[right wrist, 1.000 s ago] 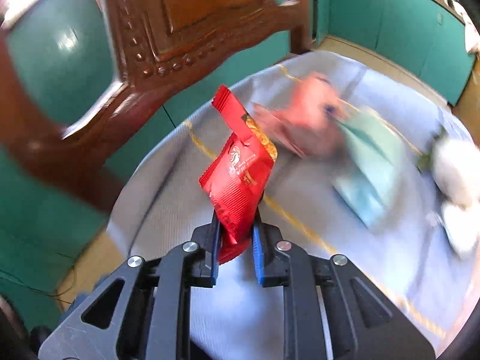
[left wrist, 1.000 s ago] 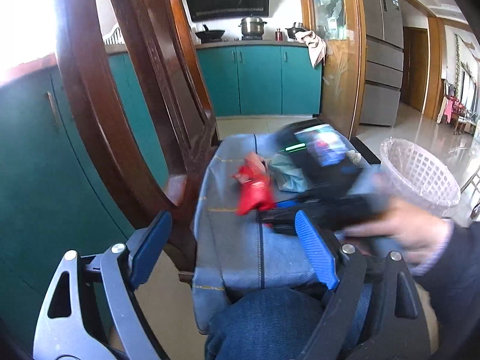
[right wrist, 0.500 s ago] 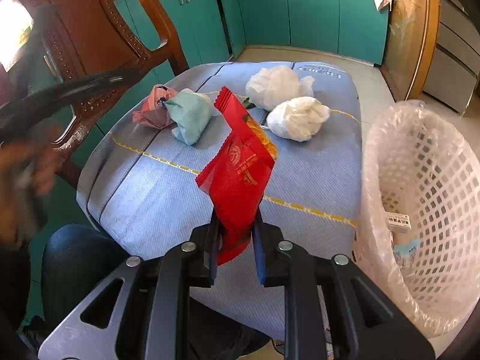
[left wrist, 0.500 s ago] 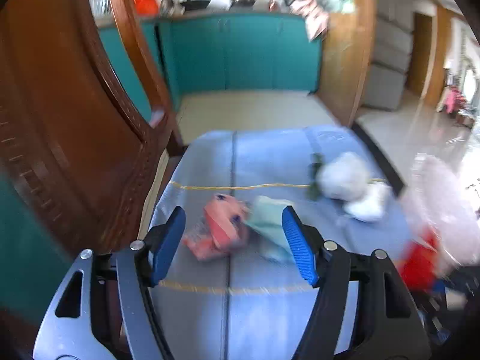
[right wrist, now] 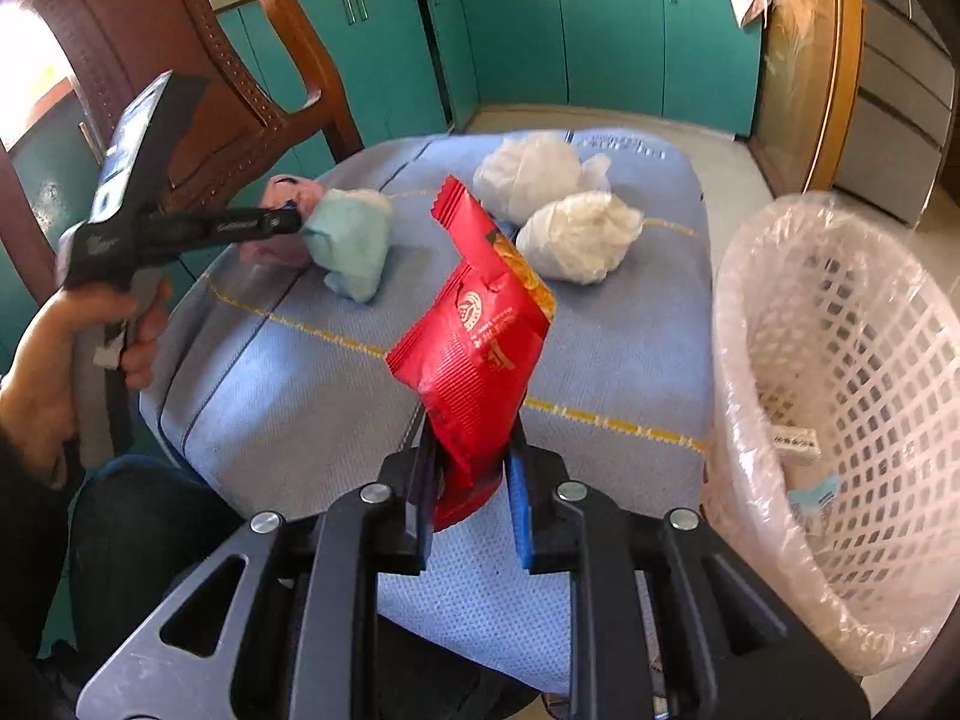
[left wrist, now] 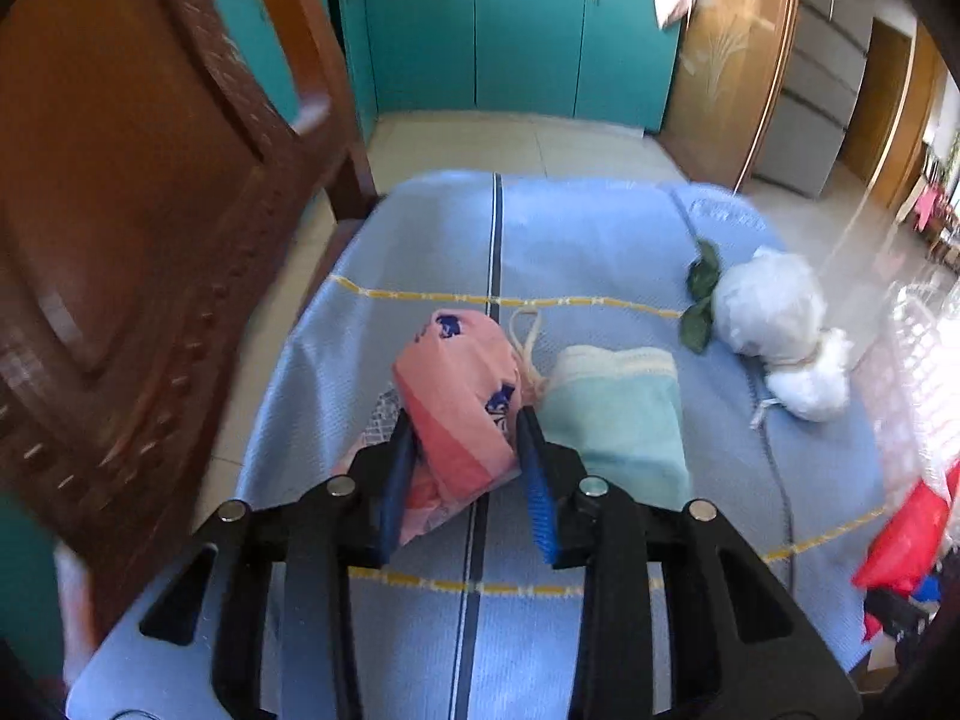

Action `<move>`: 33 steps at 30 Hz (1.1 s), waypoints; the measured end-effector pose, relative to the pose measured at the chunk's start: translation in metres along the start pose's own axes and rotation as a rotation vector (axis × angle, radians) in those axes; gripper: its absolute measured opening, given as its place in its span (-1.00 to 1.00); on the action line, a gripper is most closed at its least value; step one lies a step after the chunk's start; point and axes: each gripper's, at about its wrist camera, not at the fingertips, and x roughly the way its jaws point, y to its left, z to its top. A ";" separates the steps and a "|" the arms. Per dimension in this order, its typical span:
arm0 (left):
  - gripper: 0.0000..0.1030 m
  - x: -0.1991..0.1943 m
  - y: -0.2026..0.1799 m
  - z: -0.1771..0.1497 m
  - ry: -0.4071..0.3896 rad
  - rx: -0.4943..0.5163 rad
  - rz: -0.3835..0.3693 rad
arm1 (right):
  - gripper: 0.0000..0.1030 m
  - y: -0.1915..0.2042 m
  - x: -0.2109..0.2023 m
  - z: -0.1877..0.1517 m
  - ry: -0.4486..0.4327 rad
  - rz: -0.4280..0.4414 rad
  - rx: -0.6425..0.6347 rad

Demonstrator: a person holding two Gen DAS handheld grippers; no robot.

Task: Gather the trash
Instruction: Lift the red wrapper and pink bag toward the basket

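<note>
My left gripper [left wrist: 465, 456] is shut on a crumpled pink wrapper [left wrist: 462, 396] that lies on the blue cloth [left wrist: 600, 240]. A pale green wad [left wrist: 618, 414] lies just right of it. Two white plastic wads [left wrist: 774, 330] lie at the cloth's right side. My right gripper [right wrist: 471, 474] is shut on a red snack packet [right wrist: 480, 336] and holds it above the cloth's near edge, left of the white lined basket [right wrist: 840, 420]. The left gripper also shows in the right wrist view [right wrist: 282, 222] at the pink wrapper [right wrist: 288, 192].
A dark wooden chair [left wrist: 150, 210] stands close on the left of the cloth. Teal cabinets [left wrist: 522, 30] line the far wall. The basket [left wrist: 918, 348] stands at the cloth's right edge, with a few scraps inside [right wrist: 798, 444].
My left gripper has moved forward over the cloth and closed on the pink wrapper. My right gripper still holds the red packet, its jaws a little wider, close to the basket.
</note>
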 end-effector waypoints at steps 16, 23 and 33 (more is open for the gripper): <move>-0.32 -0.182 -0.038 -0.030 -0.419 0.087 0.064 | -0.59 0.024 -0.058 0.020 -0.159 -0.157 -0.040; -0.32 -0.218 -0.045 -0.043 -0.470 0.095 0.058 | -0.59 0.039 -0.090 0.026 -0.244 -0.196 -0.055; -0.32 -0.240 -0.052 -0.054 -0.520 0.097 0.039 | -0.59 0.050 -0.130 0.029 -0.338 -0.220 -0.059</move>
